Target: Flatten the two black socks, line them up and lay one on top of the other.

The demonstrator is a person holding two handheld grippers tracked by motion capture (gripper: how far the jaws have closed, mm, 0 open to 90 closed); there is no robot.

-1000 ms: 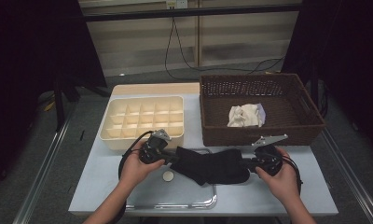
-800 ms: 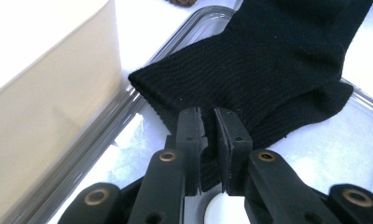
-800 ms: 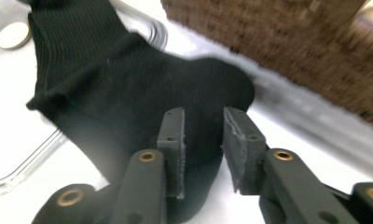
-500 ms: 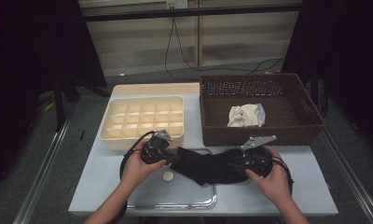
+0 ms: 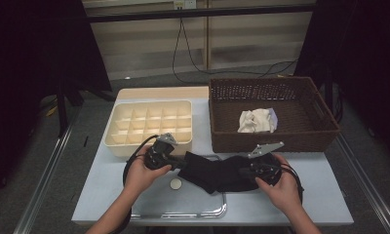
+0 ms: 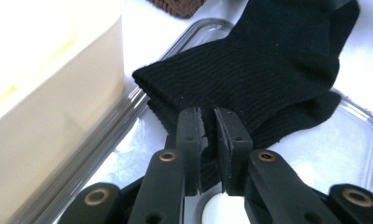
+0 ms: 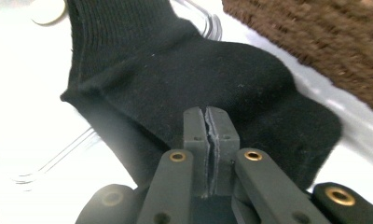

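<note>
A black sock [image 5: 212, 173] lies stretched across the far rim of a clear tray [image 5: 183, 207], between my two grippers. My left gripper [image 5: 176, 161] is shut on its ribbed cuff end. In the left gripper view the jaws [image 6: 208, 123] pinch a fold of the sock [image 6: 268, 60]. My right gripper [image 5: 246, 171] is at the sock's other end. Its jaws have just been closing. In the right gripper view they [image 7: 208, 122] are pressed together on the sock [image 7: 175, 70] at its near edge.
A cream compartment box [image 5: 151, 126] stands behind the left gripper. A brown wicker basket [image 5: 324, 122] at the back right holds a white cloth [image 5: 255, 121]. A small white disc [image 5: 175, 184] lies in the tray. The table's front edge is near my forearms.
My right hand has shifted a little to the left, toward the sock's middle, and the sock now looks more bunched. The left hand has stayed put.
</note>
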